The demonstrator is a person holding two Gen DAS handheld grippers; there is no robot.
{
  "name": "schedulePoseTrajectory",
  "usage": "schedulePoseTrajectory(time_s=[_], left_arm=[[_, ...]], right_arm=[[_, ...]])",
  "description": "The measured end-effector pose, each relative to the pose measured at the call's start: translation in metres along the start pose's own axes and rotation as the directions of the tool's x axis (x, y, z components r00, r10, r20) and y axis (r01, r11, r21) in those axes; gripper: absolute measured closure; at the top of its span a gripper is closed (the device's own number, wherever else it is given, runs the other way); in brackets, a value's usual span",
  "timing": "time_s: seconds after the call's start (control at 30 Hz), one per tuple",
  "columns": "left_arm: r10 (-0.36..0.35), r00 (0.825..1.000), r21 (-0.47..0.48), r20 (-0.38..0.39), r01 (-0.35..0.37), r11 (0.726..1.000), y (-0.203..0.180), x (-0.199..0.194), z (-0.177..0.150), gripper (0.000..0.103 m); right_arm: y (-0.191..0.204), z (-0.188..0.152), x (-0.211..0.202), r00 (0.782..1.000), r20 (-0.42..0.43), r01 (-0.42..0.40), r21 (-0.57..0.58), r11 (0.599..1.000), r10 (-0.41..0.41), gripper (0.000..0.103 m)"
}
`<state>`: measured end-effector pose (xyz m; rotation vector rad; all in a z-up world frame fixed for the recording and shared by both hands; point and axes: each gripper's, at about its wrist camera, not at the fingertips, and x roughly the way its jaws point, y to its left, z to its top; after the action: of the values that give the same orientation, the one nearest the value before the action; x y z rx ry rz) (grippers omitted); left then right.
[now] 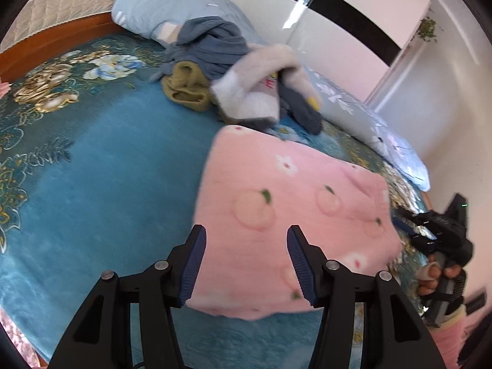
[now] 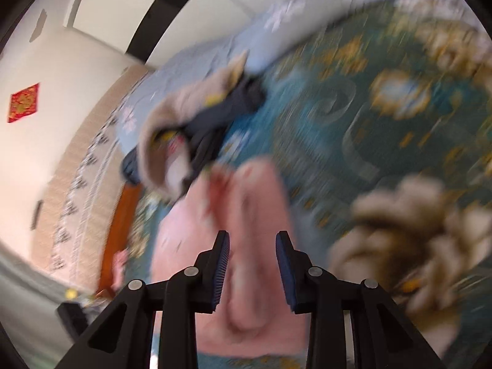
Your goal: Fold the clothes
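My pink fleece peach-print garment (image 1: 295,215) lies folded; both tools (image 1: 246,264) (image 2: 252,270) spread, empty; unfolded pile (image 1: 233,83) at twelve o'clock.

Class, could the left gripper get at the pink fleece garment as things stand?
Probably yes. The left gripper stands open right over the near edge of the pink fleece garment, with nothing lying between; the pile of clothes sits farther back.

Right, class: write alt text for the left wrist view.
A folded pink fleece garment lies on a blue floral bedspread beyond the left gripper, whose jaws stand apart. Unfolded clothes are heaped by pale blue pillows.
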<state>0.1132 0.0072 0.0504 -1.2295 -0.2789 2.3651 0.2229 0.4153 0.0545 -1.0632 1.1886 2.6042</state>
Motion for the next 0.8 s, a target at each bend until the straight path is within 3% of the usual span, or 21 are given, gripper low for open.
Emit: schedulePoseTrajectory(time_s=[0.13,0.2,0.3,0.37,0.5,0.7,0.8], left_arm=[[-0.023,0.999,0.062,-0.035,0.025,0.998,-0.026,0.019,0.003,0.047],[-0.036,0.997,0.116,-0.062,0.043,0.992,-0.043,0.028,-0.002,0.047],[-0.025,0.995,0.156,-0.1,0.041,0.987,-0.049,0.037,-0.01,0.047],[-0.004,0.993,0.147,-0.118,0.022,0.989,-0.039,0.042,-0.016,0.047],[-0.034,0.992,0.085,-0.123,0.044,0.995,-0.02,0.044,-0.02,0.047],[-0.018,0.992,0.124,-0.125,0.034,0.992,-0.024,0.05,-0.024,0.047],[-0.019,0.993,0.123,-0.12,0.034,0.992,-0.024,0.051,-0.025,0.047]], right_arm=[[0.047,0.009,0.005,0.999,-0.031,-0.023,-0.178,0.984,0.018,0.068],[0.08,0.004,0.021,0.996,-0.088,-0.052,-0.309,0.95,0.026,0.068],[0.103,0.004,0.041,0.995,-0.099,-0.02,-0.435,0.9,-0.026,0.068],[0.096,0.01,0.052,0.992,-0.084,0.049,-0.429,0.902,-0.094,0.068],[0.075,0.012,0.081,0.975,-0.177,0.06,-0.384,0.922,-0.137,0.068],[0.054,0.014,0.095,0.967,-0.195,0.084,-0.353,0.932,-0.161,0.07],[0.038,0.018,0.103,0.966,-0.219,0.069,-0.283,0.957,-0.135,0.07]])
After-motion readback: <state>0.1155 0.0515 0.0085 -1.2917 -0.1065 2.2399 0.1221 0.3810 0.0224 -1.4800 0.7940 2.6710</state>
